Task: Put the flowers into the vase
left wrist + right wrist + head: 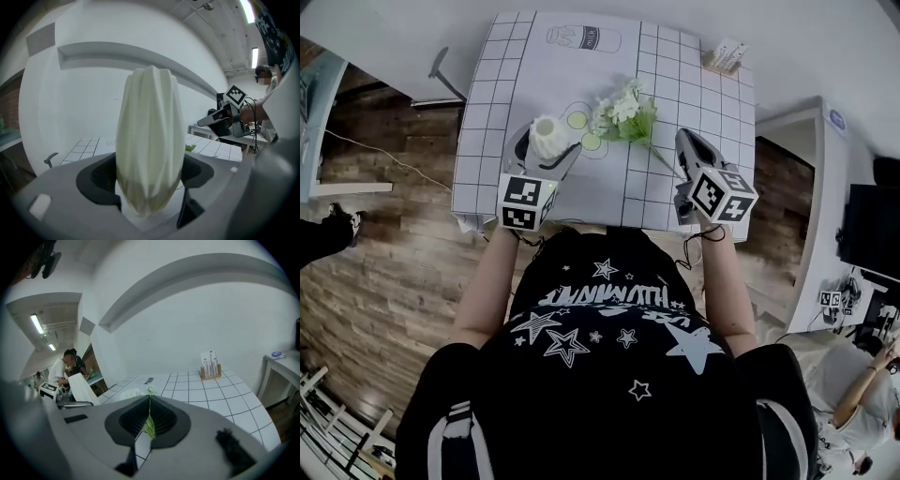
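Flowers [623, 111] lie on the gridded desk [675, 66], their white heads and green leaves just beside the vase [546, 134]. The thin stem [662, 161] runs back to our right claw [684, 141]. That claw is clenched on the stem: in the right gripper view the green stalk and a leaf sit pinched in the closed slit between the pads. Our left claw [546, 155] is wrapped round the white ribbed vase, which is upright. Whether its foot rests on the desk we cannot tell. In the left gripper view its flanks fill the gap and meet both pads, so we read this as a grip low on its body.

We judge the bunch light and soft. The stalk is slender enough to bend or crush, so a gentle pinch well back from the heads suits it, though the heavy end may droop and swing. The vase looks rigid and smooth, narrow at the foot, and so easy to tip. Holding it across the belly, as we do now, should steady the mouth for the stem.
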